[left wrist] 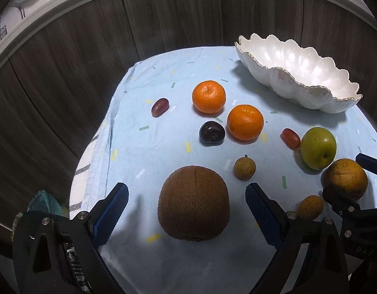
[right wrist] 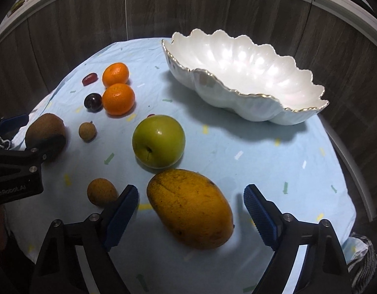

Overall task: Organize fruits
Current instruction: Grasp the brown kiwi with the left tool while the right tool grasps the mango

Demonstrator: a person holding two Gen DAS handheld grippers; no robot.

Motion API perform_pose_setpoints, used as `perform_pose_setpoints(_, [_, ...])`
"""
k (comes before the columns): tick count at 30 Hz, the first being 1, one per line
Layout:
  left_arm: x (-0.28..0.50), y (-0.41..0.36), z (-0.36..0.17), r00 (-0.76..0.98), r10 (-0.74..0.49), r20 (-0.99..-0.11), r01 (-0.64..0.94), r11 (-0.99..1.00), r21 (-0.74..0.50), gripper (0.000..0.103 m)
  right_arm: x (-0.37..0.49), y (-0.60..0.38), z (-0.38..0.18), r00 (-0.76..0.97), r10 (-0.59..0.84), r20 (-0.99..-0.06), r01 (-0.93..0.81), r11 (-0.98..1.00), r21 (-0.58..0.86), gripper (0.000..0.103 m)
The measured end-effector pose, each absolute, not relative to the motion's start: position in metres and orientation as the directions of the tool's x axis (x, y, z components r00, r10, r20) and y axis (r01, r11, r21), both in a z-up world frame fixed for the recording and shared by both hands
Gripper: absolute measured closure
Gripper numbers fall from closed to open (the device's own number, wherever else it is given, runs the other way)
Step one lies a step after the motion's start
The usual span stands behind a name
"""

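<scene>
My left gripper is open, its blue pads on either side of a brown kiwi without touching it. My right gripper is open around a yellow mango lying on the cloth. A white scalloped bowl stands empty at the back right; it also shows in the left wrist view. Two oranges, a dark plum, a green apple, two red grapes and two small brown longans lie scattered on the cloth.
A light blue patterned cloth covers the round table. Dark wood panels stand close behind it. The table's edge curves away at the right and left.
</scene>
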State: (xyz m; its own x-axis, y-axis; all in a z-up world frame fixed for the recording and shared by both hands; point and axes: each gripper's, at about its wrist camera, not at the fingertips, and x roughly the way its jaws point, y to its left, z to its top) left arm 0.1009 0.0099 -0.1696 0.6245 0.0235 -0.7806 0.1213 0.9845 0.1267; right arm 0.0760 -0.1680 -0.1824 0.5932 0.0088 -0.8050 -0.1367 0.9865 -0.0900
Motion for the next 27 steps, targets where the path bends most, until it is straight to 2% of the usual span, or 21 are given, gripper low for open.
perform_pose_setpoints(4, [0.103, 0.008, -0.174, 0.614, 0.025, -0.789, 0.125, 0.984, 0.128, 0.010, 0.078, -0.169, -0.187, 0.582, 0.023, -0.813, -0.142, 0.987, -0.073, 0.022])
perform_pose_setpoints(9, [0.106, 0.009, -0.179, 0.598, 0.013, -0.802, 0.130, 0.985, 0.113, 0.023, 0.077, -0.169, -0.188, 0.582, 0.045, -0.812, -0.152, 0.987, -0.054, 0.031])
perform_pose_setpoints(12, [0.105, 0.007, -0.181, 0.594, 0.013, -0.804, 0.137, 0.984, 0.117, 0.030, 0.077, -0.171, -0.188, 0.582, 0.047, -0.812, -0.146, 0.988, -0.048, 0.033])
perform_pose_setpoints(14, [0.104, 0.005, -0.182, 0.593, 0.017, -0.805, 0.147, 0.981, 0.129, 0.041, 0.076, -0.172, -0.189, 0.583, 0.050, -0.811, -0.146, 0.988, -0.044, 0.034])
perform_pose_setpoints(17, [0.103, 0.004, -0.182, 0.592, 0.017, -0.806, 0.151, 0.980, 0.132, 0.046, 0.075, -0.172, -0.189, 0.587, 0.051, -0.808, -0.149, 0.988, -0.045, 0.035])
perform_pose_setpoints(27, [0.102, 0.007, -0.180, 0.593, 0.001, -0.805, 0.151, 0.982, 0.112, 0.049, 0.075, -0.174, -0.186, 0.582, 0.061, -0.811, -0.145, 0.989, -0.030, 0.040])
